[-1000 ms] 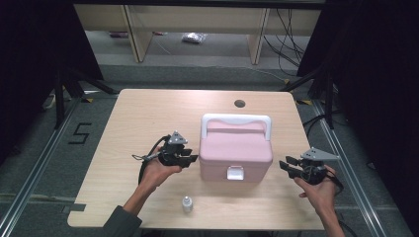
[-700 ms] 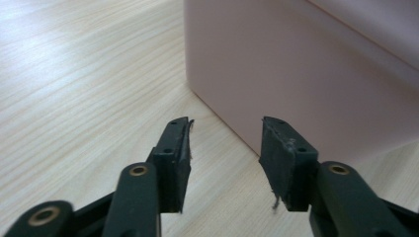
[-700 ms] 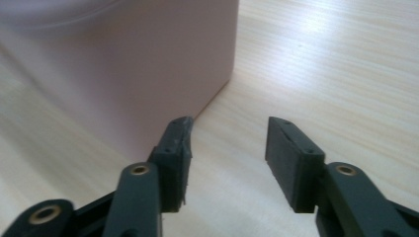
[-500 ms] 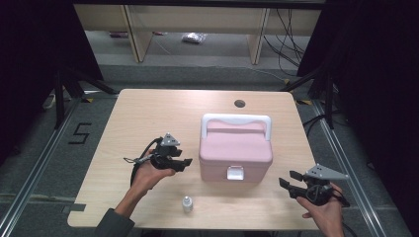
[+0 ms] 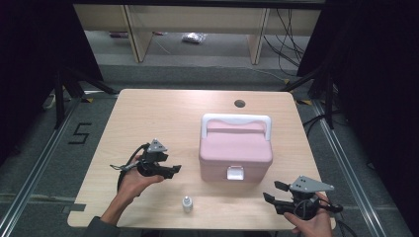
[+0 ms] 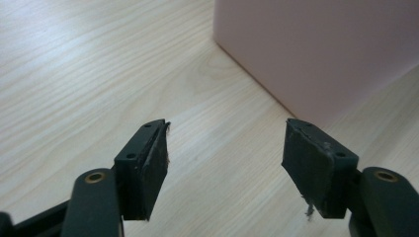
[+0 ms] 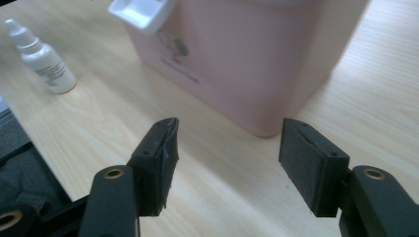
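Note:
A pink box (image 5: 236,150) with a white handle (image 5: 236,118) and a white front latch (image 5: 234,173) stands shut on the wooden table (image 5: 163,118), right of centre. A small white dropper bottle (image 5: 187,203) stands upright near the front edge. My left gripper (image 5: 173,170) is open, left of the box, jaws pointing at its side wall (image 6: 321,49). My right gripper (image 5: 271,193) is open at the front right corner, jaws pointing left toward the box's front corner (image 7: 257,54). The right gripper view also shows the latch (image 7: 141,12) and the bottle (image 7: 47,59).
A round cable hole (image 5: 240,103) sits in the table near its far edge. Wooden shelving (image 5: 197,24) and loose cables lie beyond the table. Dark stands flank both sides. Floor tape marked 5 (image 5: 79,133) lies to the left.
My right gripper has drawn back toward the table's front right corner, away from the box. My left gripper has shifted slightly back and left. Box and bottle stay put.

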`<action>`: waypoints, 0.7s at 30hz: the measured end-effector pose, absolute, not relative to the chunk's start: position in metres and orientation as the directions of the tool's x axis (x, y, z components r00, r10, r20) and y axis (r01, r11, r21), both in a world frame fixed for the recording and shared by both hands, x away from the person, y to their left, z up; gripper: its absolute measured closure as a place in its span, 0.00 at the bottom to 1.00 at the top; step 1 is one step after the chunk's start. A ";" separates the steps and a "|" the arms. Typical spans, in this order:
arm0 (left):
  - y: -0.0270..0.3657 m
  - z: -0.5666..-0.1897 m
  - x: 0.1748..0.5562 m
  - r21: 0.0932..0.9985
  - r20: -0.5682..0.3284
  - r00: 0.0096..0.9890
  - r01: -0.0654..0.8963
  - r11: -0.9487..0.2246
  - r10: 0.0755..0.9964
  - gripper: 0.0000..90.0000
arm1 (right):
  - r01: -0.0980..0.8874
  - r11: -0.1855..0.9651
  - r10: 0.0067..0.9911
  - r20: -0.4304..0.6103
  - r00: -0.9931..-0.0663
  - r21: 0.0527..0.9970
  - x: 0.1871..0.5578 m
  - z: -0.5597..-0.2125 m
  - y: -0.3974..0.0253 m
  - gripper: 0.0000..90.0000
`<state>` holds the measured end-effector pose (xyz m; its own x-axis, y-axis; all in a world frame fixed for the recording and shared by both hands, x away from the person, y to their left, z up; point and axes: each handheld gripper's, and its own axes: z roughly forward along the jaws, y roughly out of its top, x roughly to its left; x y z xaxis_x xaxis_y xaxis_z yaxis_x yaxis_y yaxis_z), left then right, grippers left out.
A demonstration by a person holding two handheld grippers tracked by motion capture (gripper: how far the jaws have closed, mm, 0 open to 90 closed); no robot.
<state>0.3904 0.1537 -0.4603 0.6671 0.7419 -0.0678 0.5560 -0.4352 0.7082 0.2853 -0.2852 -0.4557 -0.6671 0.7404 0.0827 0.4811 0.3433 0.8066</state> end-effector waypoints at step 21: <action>0.170 -0.472 0.376 0.700 -0.067 0.631 0.582 -0.414 0.773 0.32 | 0.414 0.429 0.593 0.095 -0.799 0.803 0.283 -0.463 -0.208 0.40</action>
